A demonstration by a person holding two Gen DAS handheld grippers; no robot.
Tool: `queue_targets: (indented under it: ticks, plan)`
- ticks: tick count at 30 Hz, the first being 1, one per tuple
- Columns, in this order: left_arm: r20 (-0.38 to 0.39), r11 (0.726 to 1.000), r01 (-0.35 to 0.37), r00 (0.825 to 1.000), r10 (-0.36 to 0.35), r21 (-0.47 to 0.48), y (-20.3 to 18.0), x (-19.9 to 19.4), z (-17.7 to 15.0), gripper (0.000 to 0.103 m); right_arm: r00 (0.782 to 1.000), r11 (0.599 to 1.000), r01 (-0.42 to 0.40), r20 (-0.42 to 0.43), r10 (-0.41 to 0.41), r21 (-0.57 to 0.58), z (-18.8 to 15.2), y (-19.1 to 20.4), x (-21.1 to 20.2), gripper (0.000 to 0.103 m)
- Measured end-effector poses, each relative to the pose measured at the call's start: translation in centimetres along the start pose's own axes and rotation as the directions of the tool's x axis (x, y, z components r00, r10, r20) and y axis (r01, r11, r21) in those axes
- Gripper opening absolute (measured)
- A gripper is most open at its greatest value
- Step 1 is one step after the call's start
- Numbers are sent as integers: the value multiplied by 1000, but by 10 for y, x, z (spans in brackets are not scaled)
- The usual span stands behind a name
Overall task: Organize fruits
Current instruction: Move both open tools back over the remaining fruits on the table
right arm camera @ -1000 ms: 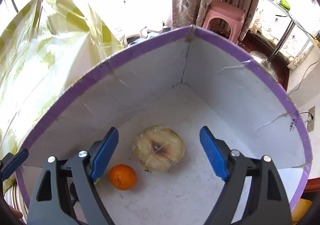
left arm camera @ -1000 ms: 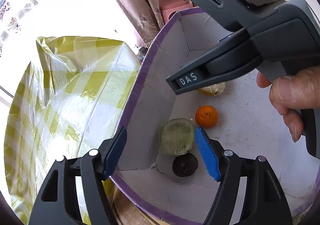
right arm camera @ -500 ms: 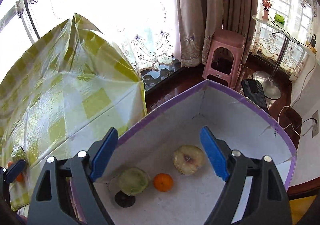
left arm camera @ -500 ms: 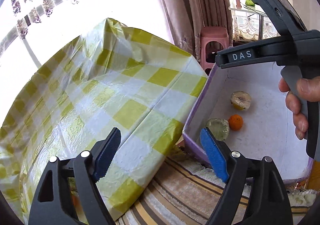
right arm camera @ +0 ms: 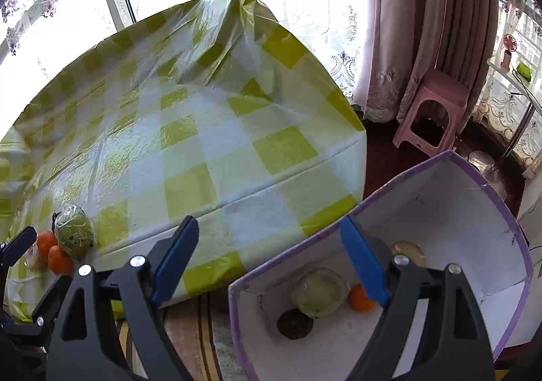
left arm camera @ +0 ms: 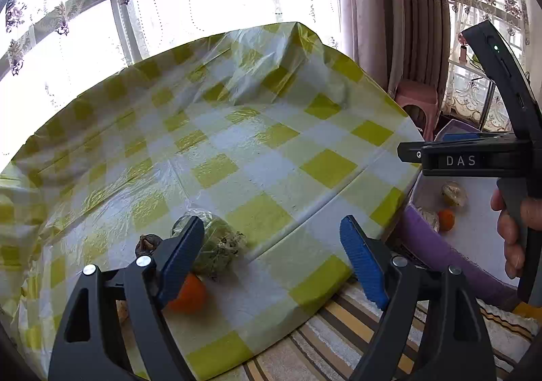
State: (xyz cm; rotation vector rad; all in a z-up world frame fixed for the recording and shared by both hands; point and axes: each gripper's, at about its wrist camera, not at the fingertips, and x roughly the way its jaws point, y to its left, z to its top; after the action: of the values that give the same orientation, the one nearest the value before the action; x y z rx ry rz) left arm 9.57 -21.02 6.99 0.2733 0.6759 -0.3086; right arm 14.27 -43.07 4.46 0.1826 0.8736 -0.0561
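On the yellow-checked table (left arm camera: 264,157), near its front left corner, lie a wrapped green fruit (left arm camera: 220,249), an orange (left arm camera: 188,293) and a dark fruit (left arm camera: 147,244). My left gripper (left arm camera: 271,228) hangs open over that corner with nothing between its fingers. The purple-rimmed white box (right arm camera: 501,205) stands on the floor to the right. It holds a dark fruit (right arm camera: 294,323), a wrapped green fruit (right arm camera: 320,293), an orange (right arm camera: 360,299) and a pale wrapped fruit (right arm camera: 406,250). My right gripper (right arm camera: 269,225) is open and empty above the box's near left wall.
A striped rug (left arm camera: 338,347) lies below the table's edge and the box. A pink stool (right arm camera: 430,113) stands by the curtains behind the box. A hand (left arm camera: 515,228) holds the right gripper (left arm camera: 423,147) just right of the table edge.
Both grippers have risen out of the box. The left one swung left over the table, so the fruit there has come into view. The right one pulled back above the box's wall.
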Motion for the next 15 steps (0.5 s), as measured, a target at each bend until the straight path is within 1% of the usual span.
queue_targets:
  ticks: [7, 11, 15]
  plan:
    - [-5, 993, -57, 998, 57, -106, 54, -9, -13, 81, 998, 994, -63, -22, 61, -85, -9, 49, 3, 86]
    - [-21, 982, -92, 996, 89, -163, 85, -10, -25, 81, 994, 986, -105, -40, 101, -126, -15, 74, 5, 86]
    - [-43, 970, -109, 994, 102, -219, 112, -11, -36, 82, 989, 976, -144, -62, 135, -163, -21, 97, 6, 86]
